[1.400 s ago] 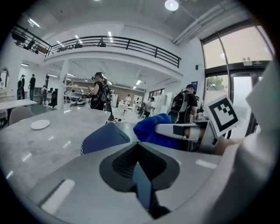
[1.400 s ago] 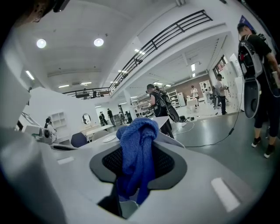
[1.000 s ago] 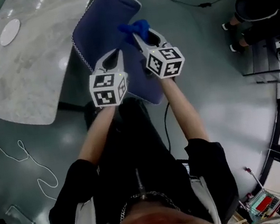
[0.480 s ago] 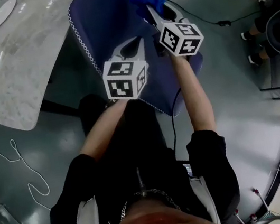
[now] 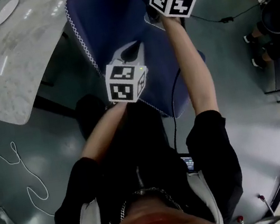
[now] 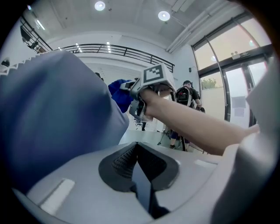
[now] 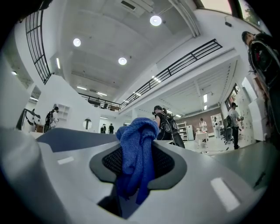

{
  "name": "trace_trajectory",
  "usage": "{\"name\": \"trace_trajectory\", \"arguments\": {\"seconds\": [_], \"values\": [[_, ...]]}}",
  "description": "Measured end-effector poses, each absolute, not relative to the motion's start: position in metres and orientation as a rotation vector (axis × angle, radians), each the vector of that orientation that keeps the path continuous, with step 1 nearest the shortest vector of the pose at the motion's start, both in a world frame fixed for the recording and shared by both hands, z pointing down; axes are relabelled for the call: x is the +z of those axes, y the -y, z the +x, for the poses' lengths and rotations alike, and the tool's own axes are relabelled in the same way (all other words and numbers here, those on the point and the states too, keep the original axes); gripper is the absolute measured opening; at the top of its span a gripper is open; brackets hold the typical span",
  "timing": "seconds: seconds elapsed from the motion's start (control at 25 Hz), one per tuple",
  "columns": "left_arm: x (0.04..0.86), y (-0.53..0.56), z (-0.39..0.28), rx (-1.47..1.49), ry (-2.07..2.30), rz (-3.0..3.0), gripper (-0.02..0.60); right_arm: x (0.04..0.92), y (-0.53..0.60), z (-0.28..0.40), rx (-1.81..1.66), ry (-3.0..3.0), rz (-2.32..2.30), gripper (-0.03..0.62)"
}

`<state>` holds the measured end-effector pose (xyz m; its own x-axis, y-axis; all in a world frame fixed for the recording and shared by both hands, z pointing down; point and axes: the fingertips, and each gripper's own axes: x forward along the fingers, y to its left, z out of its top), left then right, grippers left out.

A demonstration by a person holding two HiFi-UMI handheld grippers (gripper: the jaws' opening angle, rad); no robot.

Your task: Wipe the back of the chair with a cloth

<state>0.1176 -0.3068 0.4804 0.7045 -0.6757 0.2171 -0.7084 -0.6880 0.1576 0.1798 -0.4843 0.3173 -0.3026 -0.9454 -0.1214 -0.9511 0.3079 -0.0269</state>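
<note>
Just one cloth [image 7: 133, 131] pinched in right claw [image 7: 140, 151]; one chair [image 5: 108, 23].

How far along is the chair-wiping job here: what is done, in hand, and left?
Done: the right gripper is shut on the blue cloth. In hand: the cloth is up by the top edge of the chair back; the left gripper is shut, empty, lower beside the back. Left: the wiping itself; how much cannot be told, as the fabric shows no trace.
</note>
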Motion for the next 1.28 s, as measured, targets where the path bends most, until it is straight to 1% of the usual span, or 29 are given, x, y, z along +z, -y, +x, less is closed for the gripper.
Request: {"name": "trace_trajectory", "arguments": {"seconds": [0.16,0.44,1.28], "values": [[0.485,0.3,0.111,0.22,1.132,2.677,0.002,0.309,0.507,0.175,0.099,-2.481,-1.787,0.135],[0.493,0.298,0.089,0.216,1.184,2.653,0.002,0.348,0.527,0.169,0.063,-2.514,-1.865,0.132],[0.528,0.285,0.093,0.301,1.138,2.646,0.002,0.434,0.529,0.2,-0.087,-2.517,-1.982,0.126]]}}
